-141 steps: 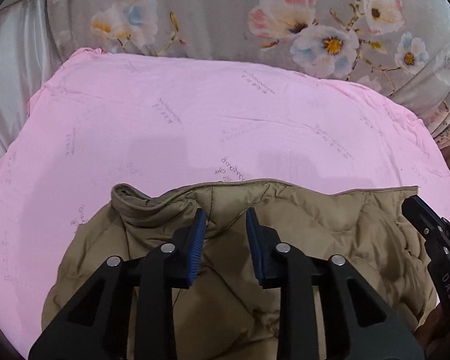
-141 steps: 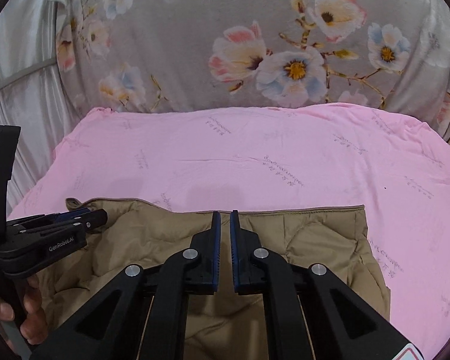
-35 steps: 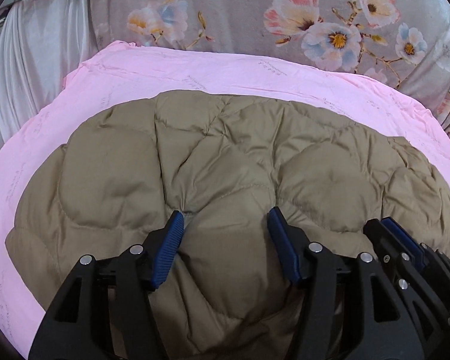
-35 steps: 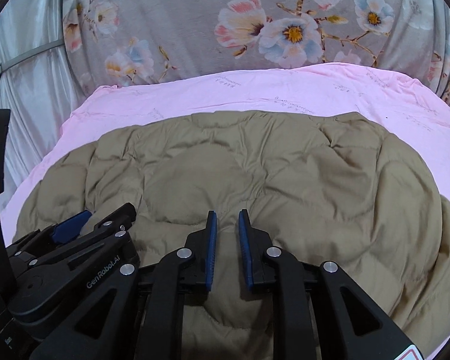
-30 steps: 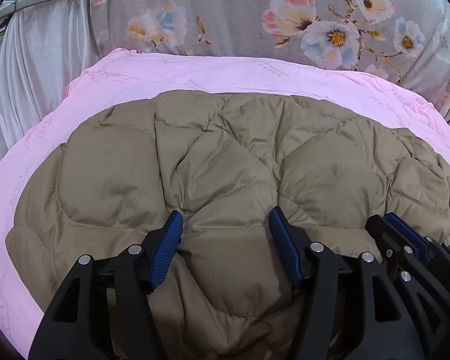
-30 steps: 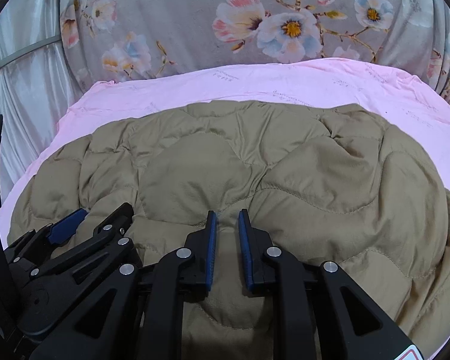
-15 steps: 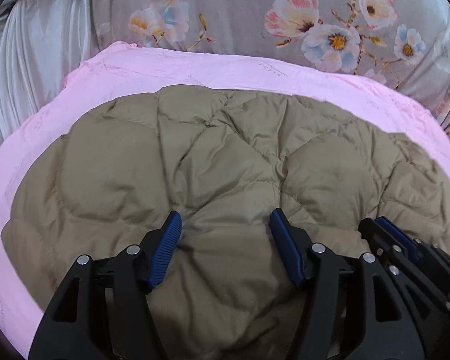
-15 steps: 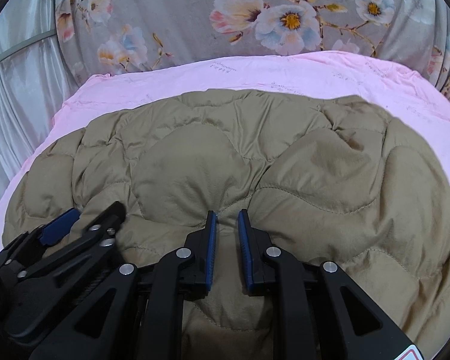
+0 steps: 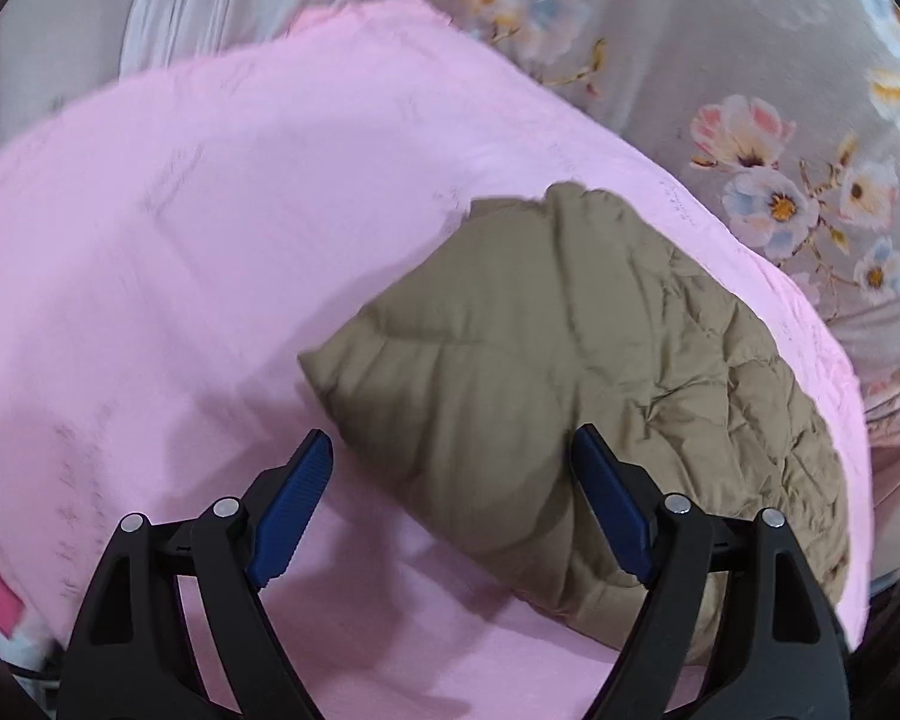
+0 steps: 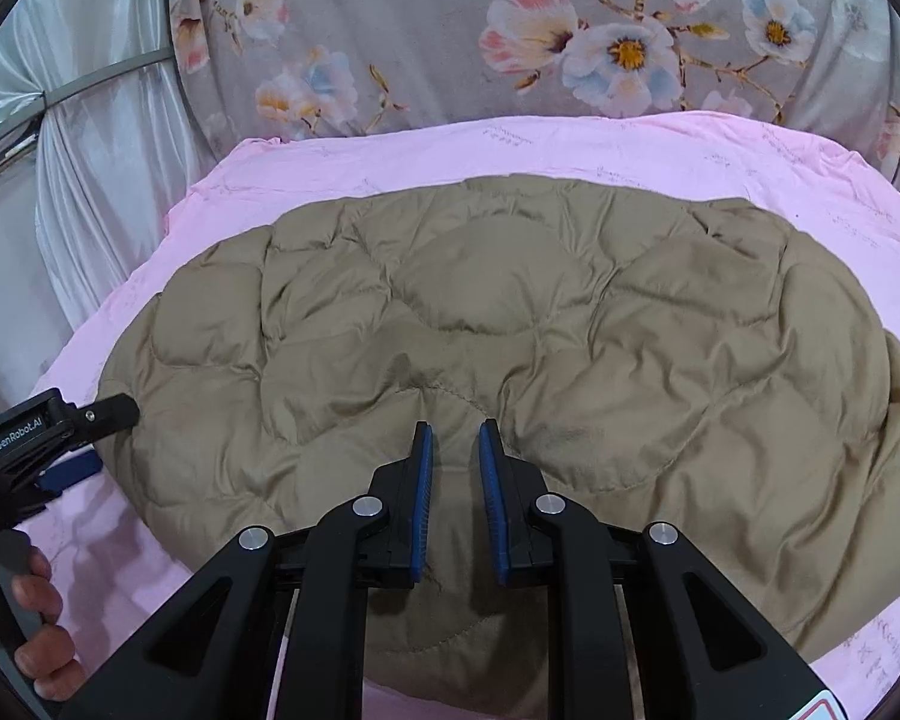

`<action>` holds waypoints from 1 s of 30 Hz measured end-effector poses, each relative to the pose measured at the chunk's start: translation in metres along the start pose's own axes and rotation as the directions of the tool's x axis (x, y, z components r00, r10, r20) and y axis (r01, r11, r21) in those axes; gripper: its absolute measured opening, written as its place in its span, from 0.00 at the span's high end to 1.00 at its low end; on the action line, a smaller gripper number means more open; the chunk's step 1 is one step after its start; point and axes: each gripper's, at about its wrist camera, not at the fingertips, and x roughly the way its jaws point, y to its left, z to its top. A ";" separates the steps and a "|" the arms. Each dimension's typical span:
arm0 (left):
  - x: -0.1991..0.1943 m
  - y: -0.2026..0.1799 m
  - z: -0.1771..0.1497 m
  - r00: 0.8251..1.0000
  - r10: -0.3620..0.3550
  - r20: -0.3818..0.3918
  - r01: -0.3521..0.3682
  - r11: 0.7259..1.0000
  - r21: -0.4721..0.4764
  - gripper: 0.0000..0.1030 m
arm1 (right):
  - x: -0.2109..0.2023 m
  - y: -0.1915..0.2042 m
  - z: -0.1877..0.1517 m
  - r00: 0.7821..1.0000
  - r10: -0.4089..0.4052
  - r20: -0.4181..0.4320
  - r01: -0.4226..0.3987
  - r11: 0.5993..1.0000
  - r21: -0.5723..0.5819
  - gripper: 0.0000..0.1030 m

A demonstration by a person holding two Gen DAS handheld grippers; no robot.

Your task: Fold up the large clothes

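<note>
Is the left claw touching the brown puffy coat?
Cannot tell. In the left wrist view the left claw is opening around the coat corner, but no clear gap or contact shows at either pad; the picture is blurred.

The left gripper (image 9: 450, 504) is being swung off the jacket (image 9: 576, 384) toward its left edge, over the pink sheet (image 9: 180, 228); its jaws are opening, nothing pinched between them. In the right view it (image 10: 60, 438) is now being seen beside the jacket, not on it.
</note>
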 end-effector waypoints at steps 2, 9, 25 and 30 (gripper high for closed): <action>0.011 0.010 -0.003 0.996 -0.069 -0.053 0.065 0.995 -0.073 0.23 | 0.003 -0.001 0.000 1.000 0.006 -0.008 -0.006 1.000 0.005 0.83; 0.027 -0.010 -0.007 0.989 -0.124 -0.081 0.117 0.990 -0.079 0.15 | 0.009 0.005 -0.005 1.000 -0.030 -0.001 0.030 0.999 -0.033 0.83; -0.042 -0.086 -0.001 0.983 -0.179 0.037 0.167 0.964 0.208 0.81 | 0.013 0.002 -0.004 1.000 -0.018 -0.007 0.018 1.000 -0.020 0.83; -0.072 -0.113 -0.005 0.968 -0.235 0.084 0.200 0.931 0.305 0.83 | 0.002 -0.009 0.003 1.000 0.019 -0.024 -0.019 1.000 -0.012 0.84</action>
